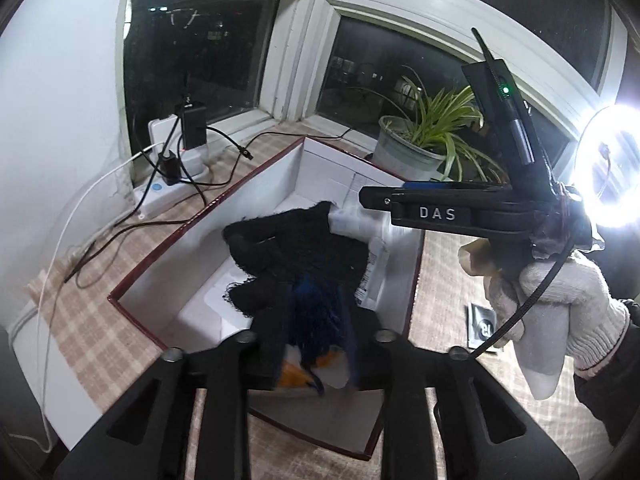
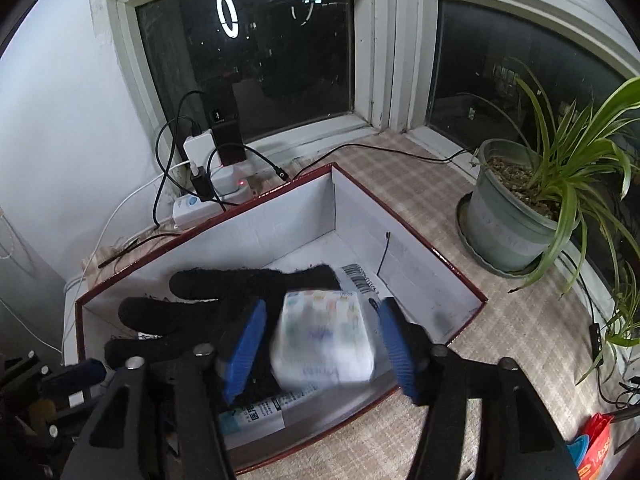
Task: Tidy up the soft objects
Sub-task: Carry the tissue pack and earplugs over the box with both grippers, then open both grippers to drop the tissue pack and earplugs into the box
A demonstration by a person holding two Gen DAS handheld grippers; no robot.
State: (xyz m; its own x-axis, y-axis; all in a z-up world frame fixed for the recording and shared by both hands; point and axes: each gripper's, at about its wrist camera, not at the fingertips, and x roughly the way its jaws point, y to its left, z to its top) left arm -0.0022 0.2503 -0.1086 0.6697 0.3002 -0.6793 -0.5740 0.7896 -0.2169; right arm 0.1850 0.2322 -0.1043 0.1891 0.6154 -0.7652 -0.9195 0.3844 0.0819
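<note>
Right wrist view: my right gripper (image 2: 322,344) stands with jaws apart around the white diaper pack (image 2: 326,340) at lower centre — dropping into the red-rimmed box (image 2: 420,236) onto the black glove (image 2: 208,304). Step: release. Next, lift clear.

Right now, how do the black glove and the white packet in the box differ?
The glove is black and knitted; the packet is white with pale coloured print. The glove lies spread, its fingers toward the box's left wall; the packet is a compact, puffy block. The packet sits between the right hand-held gripper's blue pads, which stand clear of it; the glove reaches beyond them. Both are soft and inside the box.
</note>
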